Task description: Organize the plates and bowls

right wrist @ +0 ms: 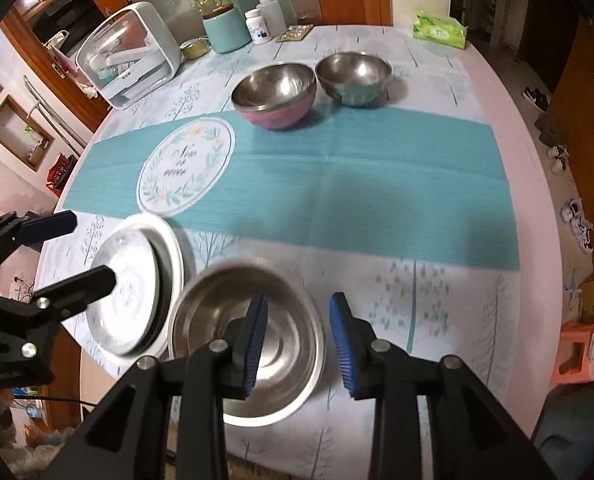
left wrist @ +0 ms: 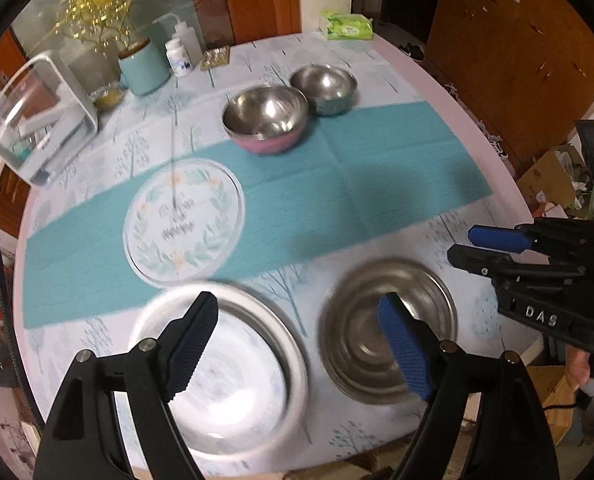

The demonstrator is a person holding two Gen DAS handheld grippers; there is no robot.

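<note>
A shallow steel plate lies at the table's near edge, next to a smaller ridged steel plate. A flat floral plate lies on the teal runner. A pink steel bowl and a green steel bowl stand side by side farther back. My left gripper is open above the two steel plates. My right gripper is open, its left finger over the ridged plate. The shallow plate, floral plate, pink bowl and green bowl also show in the right wrist view.
At the table's far left stand a clear-lidded white box, a teal jar, a white bottle and a squeeze bottle. A green tissue pack lies at the far edge. A teal runner crosses the round table.
</note>
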